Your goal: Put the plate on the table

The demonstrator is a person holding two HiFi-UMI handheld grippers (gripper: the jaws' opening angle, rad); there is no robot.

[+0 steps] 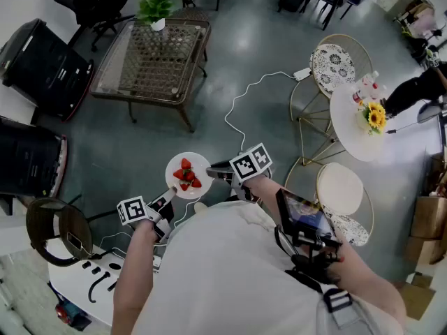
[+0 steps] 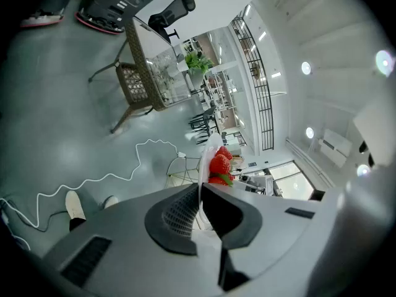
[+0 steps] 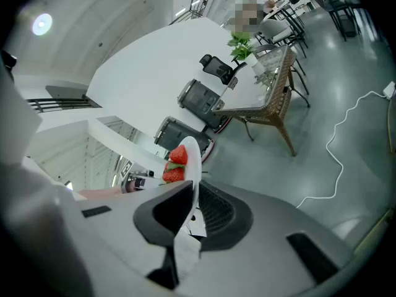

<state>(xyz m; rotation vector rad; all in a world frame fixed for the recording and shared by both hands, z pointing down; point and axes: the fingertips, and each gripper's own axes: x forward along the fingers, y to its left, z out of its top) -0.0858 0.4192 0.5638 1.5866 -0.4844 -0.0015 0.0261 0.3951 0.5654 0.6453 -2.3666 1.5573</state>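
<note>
**Head view.** A white plate [image 1: 198,160] carrying strawberries [image 1: 186,176] hangs in the air over the grey floor [image 1: 230,61], just in front of the person's torso. It rests on no bench yet. The left hand-held gripper [image 1: 165,200] is clamped on the plate's near-left rim, and the right hand-held gripper [image 1: 217,171] is clamped on the opposite rim. Each gripper view shows the thin rim edge-on, pinched between that gripper's jaws, with the fruit beyond.

**Risks (judged).** Both holds are narrow rim pinches. An unequal pull or twist between the two hands could slip the rim or tilt the plate, and the loose strawberries would roll off. A white cable [image 1: 234,107] snakes across the floor ahead and could catch a foot.

**Room.** The glass-topped bench [image 1: 150,61] stands well ahead to the left, with a potted plant [image 1: 156,5] at its far edge. The round bench [image 1: 347,121] to the right bears flowers [image 1: 375,117] and is flanked by chairs [image 1: 336,63]. Open floor lies between.
</note>
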